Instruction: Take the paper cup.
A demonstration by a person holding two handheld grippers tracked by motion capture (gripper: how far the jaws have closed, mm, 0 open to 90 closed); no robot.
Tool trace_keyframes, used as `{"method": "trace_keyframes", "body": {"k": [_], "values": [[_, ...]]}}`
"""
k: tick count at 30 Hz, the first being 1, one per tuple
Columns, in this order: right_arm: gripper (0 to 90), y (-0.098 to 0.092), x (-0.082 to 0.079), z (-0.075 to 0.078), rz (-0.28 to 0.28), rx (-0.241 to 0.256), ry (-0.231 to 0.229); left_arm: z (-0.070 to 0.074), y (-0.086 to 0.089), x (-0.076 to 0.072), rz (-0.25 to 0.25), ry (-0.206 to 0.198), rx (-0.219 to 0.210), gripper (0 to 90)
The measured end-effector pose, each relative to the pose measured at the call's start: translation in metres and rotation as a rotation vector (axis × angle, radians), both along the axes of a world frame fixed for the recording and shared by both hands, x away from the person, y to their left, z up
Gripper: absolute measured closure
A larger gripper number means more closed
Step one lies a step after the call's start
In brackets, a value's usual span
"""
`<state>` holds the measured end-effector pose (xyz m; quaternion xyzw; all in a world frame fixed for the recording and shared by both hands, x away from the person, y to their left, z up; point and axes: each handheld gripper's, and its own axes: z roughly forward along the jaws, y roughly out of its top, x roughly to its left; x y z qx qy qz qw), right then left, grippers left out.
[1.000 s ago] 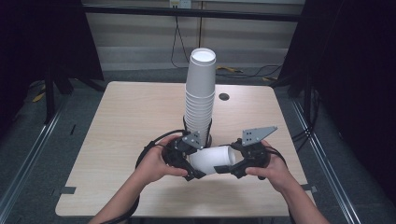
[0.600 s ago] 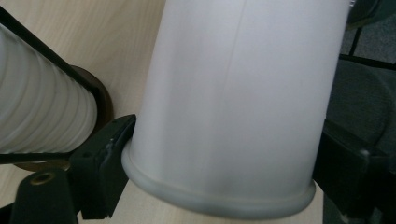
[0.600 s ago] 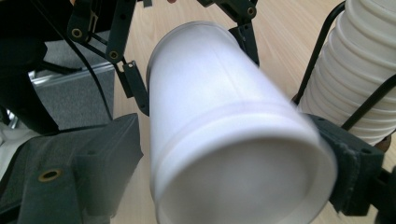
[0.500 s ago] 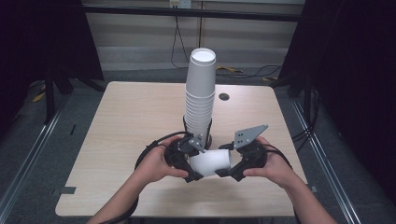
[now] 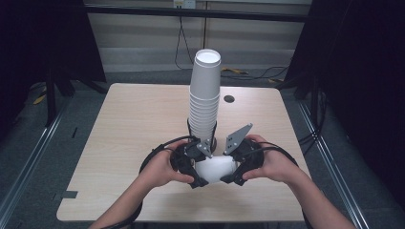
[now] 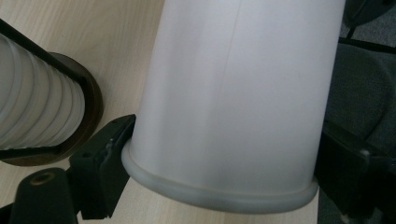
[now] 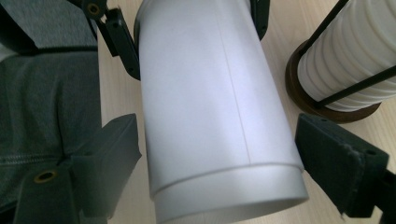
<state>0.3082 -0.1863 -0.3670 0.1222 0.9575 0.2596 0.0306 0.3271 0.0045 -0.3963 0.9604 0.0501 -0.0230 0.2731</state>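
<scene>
two claws on one white cup — left claw clamps its rim, right claw stands wide

Both grippers are chunky matte black plastic. The right gripper has a grey three-cornered plate with small holes up at its 12 o'clock; the left gripper has a smaller grey one. Black cables loop off each. The fingers are flat black blocks, a bit scuffed, with brass-ringed screw holes at their bases. Forearms are bare, no sleeves.
</scene>
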Motion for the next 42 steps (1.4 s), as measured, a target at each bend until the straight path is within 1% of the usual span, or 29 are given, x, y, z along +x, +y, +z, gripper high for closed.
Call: {"method": "trace_keyframes", "body": {"k": [2,3,4,6,8,9,10,13,14,15,16,18,19,21,22,23,25,26,27,28,29,31,33,34,36,37,39,41,42], "values": [[14.4,0.003,0.001,0.0,-0.002,-0.031,0.008,0.0,-0.001,-0.001,0.001,-0.004,0.002,14.2],[15.0,0.005,0.002,-0.001,0.012,-0.033,0.01,0.0,-0.001,0.0,-0.015,-0.014,0.014,14.2],[15.2,0.007,0.002,-0.002,0.009,-0.049,0.018,0.0,-0.001,-0.001,0.003,-0.003,0.006,14.1],[16.6,0.01,0.001,-0.002,0.004,-0.088,0.03,0.0,-0.001,-0.001,-0.001,-0.003,0.012,14.1],[18.4,0.012,0.001,-0.004,0.021,-0.103,0.029,0.002,0.0,-0.001,-0.001,0.0,0.013,14.0],[20.3,0.013,0.001,-0.004,0.028,-0.107,0.032,0.002,0.0,-0.001,0.005,-0.005,0.005,13.9],[20.4,0.013,0.001,-0.005,0.028,-0.115,0.028,0.003,0.001,0.0,-0.015,-0.018,0.017,13.9],[20.5,0.013,0.0,-0.007,0.022,-0.121,0.035,0.003,0.002,0.0,-0.013,-0.011,0.017,13.9],[20.7,0.014,0.0,-0.009,0.028,-0.113,0.027,0.003,0.001,-0.001,-0.007,0.0,0.007,13.9],[21.0,0.014,0.0,-0.01,0.027,-0.124,0.029,0.003,0.001,-0.001,-0.006,0.002,0.004,13.9],[21.7,0.013,-0.001,-0.01,0.023,-0.135,0.042,0.002,0.001,-0.003,0.005,-0.001,-0.001,13.9],[22.6,0.013,-0.001,-0.011,0.031,-0.137,0.033,0.004,0.001,-0.002,-0.011,-0.008,0.003,13.9],[23.4,0.012,-0.001,-0.013,0.04,-0.145,0.044,0.004,0.001,-0.001,-0.027,-0.02,0.019,13.8],[23.9,0.011,-0.001,-0.015,0.038,-0.138,0.039,0.005,0.001,-0.001,-0.031,-0.028,0.013,13.6],[24.0,0.01,-0.001,-0.015,0.037,-0.14,0.049,0.004,0.001,-0.002,-0.03,-0.038,0.01,13.2],[24.1,0.01,-0.002,-0.017,0.035,-0.133,0.032,0.004,0.001,-0.001,-0.031,-0.048,0.004,12.3],[24.2,0.007,-0.002,-0.019,0.034,-0.119,0.028,0.003,0.002,-0.002,-0.023,-0.056,-0.045,10.7],[24.1,0.005,-0.002,-0.02,0.019,-0.112,0.029,0.003,0.003,-0.001,-0.024,-0.06,-0.055,9.9],[24.1,0.003,-0.001,-0.02,0.021,-0.091,0.027,0.004,0.005,0.0,-0.029,-0.05,-0.072,9.5],[24.1,0.002,-0.002,-0.021,0.011,-0.095,0.033,0.004,0.007,0.002,-0.028,-0.04,-0.088,9.7],[24.1,0.0,-0.001,-0.022,0.023,-0.076,0.026,0.004,0.009,0.004,-0.025,-0.017,-0.098,9.5],[24.1,-0.004,-0.002,-0.024,0.011,-0.055,0.024,0.003,0.013,0.005,-0.009,-0.007,-0.109,10.2],[24.1,-0.01,-0.003,-0.025,-0.016,-0.036,0.021,0.002,0.019,0.007,-0.003,0.036,-0.117,18.6],[24.1,-0.014,-0.002,-0.027,-0.02,-0.02,0.022,0.001,0.021,0.007,0.004,0.036,-0.122,19.9],[24.1,-0.021,-0.002,-0.03,-0.043,0.009,0.034,-0.001,0.026,0.009,0.026,0.025,-0.135,13.9],[24.0,-0.025,-0.001,-0.031,-0.057,0.025,0.041,-0.001,0.027,0.008,0.037,0.032,-0.144,17.2],[24.0,-0.029,-0.001,-0.032,-0.075,0.047,0.037,-0.001,0.029,0.009,0.058,0.022,-0.152,16.1],[23.9,-0.032,-0.001,-0.033,-0.09,0.084,0.047,0.0,0.03,0.01,0.065,0.027,-0.18,16.3],[23.9,-0.033,0.0,-0.033,-0.098,0.092,0.038,0.001,0.031,0.01,0.065,0.034,-0.207,16.2]]}}
